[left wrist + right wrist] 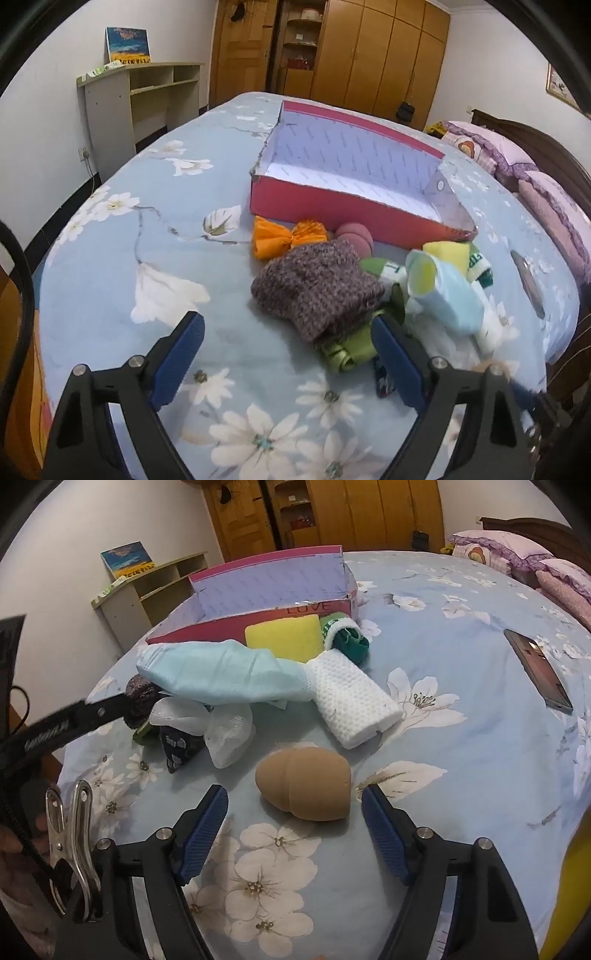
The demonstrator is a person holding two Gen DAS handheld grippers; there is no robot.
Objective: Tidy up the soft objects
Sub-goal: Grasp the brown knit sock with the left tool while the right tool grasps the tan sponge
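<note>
A pile of soft things lies on the bed before an empty red box [325,206]. In the left wrist view my left gripper [288,328] is open, its jaws either side of a purple-grey knitted piece [317,288] and a green ribbon [343,354]. Behind lie an orange bow [288,236], a pink sponge [354,236] and a light blue mask [443,295]. In the right wrist view my right gripper [295,801] is open just before a tan egg-shaped sponge [303,782]. Beyond are a white knitted cloth [354,698], a yellow sponge [284,635], a green sock [347,635] and the box [266,587].
A dark phone [535,668] lies on the bedspread to the right. Pink pillows [517,170] and the headboard are at far right. A beige shelf desk [140,96] and wooden wardrobes stand beyond the bed. A metal clip [70,834] hangs at left.
</note>
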